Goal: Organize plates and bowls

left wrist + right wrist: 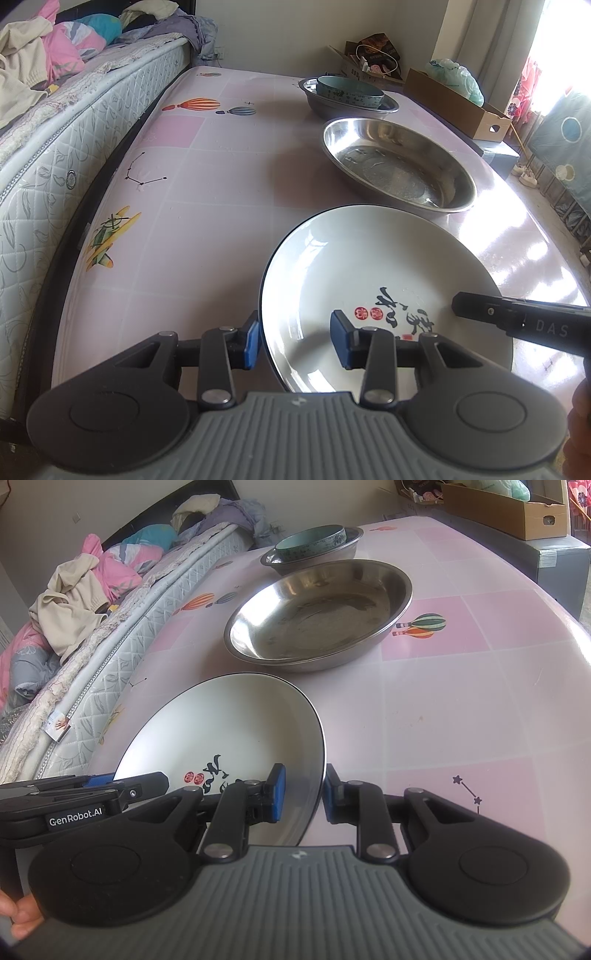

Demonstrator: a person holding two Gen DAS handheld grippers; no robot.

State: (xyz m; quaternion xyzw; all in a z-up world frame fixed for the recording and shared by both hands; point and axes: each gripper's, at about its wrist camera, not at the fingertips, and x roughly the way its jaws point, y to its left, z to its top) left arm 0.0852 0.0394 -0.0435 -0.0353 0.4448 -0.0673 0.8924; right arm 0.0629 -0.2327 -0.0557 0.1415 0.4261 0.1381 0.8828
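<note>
Both grippers are on the white plate [373,280] here, one at each side of it. The left gripper [295,341] straddles the plate's left rim, blue pads [251,341] parted with a gap showing on the inner side, so no firm pinch. The right gripper [301,794] brackets the right rim, pads close to the edge but not clearly pressing (contact is hard to judge). The plate, inked with black calligraphy and red seals, sits at 6 o'clock on the pink table [461,709]. At 12 o'clock from it lies the wide steel basin [319,613], and beyond that, a teal bowl [312,541] nests inside a smaller steel bowl [332,554]. A mattress [74,147] runs along 9 o'clock.
</note>
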